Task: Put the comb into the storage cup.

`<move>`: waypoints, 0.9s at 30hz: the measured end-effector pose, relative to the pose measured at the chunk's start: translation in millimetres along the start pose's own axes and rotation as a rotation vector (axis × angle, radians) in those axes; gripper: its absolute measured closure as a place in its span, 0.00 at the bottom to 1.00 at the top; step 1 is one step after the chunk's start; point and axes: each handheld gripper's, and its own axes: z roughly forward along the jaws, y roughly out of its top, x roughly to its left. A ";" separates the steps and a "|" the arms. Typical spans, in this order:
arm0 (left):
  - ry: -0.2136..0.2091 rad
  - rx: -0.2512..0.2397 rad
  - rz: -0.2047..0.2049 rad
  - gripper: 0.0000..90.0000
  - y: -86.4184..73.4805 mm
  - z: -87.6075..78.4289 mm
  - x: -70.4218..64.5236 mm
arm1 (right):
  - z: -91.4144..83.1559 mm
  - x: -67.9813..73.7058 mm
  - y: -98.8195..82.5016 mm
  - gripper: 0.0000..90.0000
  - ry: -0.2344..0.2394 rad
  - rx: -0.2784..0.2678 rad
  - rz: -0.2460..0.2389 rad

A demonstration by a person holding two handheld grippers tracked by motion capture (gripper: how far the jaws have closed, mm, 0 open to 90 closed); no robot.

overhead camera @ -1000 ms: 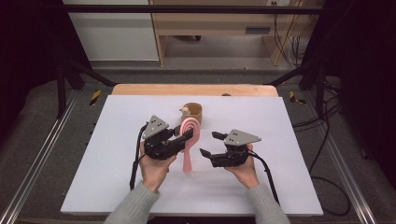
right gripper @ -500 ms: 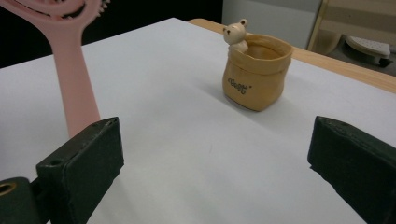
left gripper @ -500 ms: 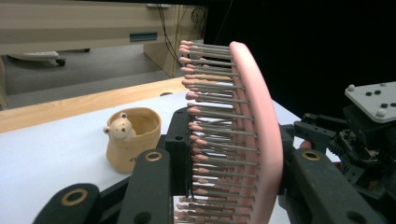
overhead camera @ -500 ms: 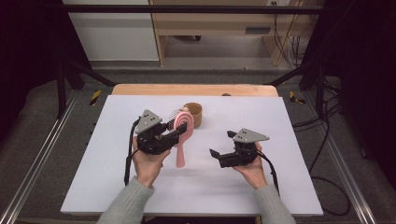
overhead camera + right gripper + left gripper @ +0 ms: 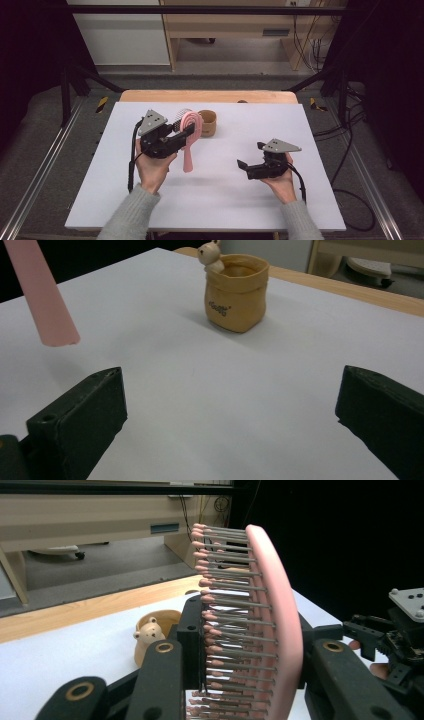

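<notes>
Above the white table top [image 5: 210, 200], a pink plastic hairbrush [image 5: 189, 137] is clamped by its bristled head in the left gripper [image 5: 176, 137], handle hanging down. With the right gripper [image 5: 249, 161] empty, its jaws just spread wide, the handle should be lowered squarely into the tan bear-trimmed pouch-shaped cup [image 5: 207, 123].

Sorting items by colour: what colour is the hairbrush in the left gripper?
Pink. The hairbrush shows best in the left gripper view, clamped by the left gripper.

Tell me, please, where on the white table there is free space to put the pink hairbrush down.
The near strip of the white table between the two forearms is bare, and so is the far right corner beyond the open right gripper. It is crowded at the far middle, where the left gripper holds the hairbrush beside the bear pot.
</notes>
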 end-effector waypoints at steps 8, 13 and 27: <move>0.014 -0.003 0.016 0.70 8.8 1.2 2.4 | -10.3 -15.4 -8.6 0.01 -0.025 0.027 0.028; 0.027 -0.002 0.027 0.70 13.6 3.6 3.9 | -16.5 -21.5 -11.6 0.01 -0.031 0.017 0.036; 0.052 -0.009 0.052 0.70 28.9 12.3 8.4 | -23.5 -33.3 -19.5 0.01 -0.039 0.037 0.056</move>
